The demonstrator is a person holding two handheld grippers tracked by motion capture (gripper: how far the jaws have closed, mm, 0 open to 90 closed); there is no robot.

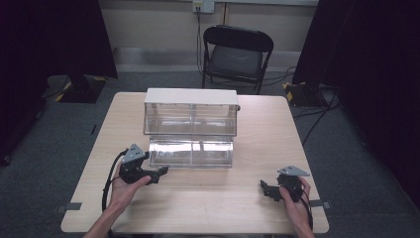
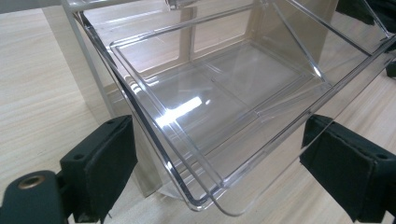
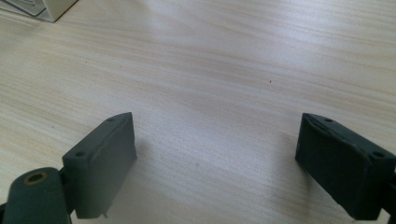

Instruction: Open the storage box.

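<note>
On the pale wood table [image 1: 208,198], I judge the clear plastic drawer [image 2: 219,121] light, rigid and slippery, best pinched at its front rim by my wide-open left gripper [image 2: 219,163], my right gripper [image 3: 215,158] equally open.

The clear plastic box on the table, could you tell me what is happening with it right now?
A person holds a gripper in each hand at a wooden table. The left gripper sits at the front left corner of the clear drawer, which is pulled out of the clear cabinet; its open jaws straddle the drawer's corner without clamping it. The drawer looks empty. The right gripper is open too, over bare table near the right edge, apart from the cabinet.
</note>
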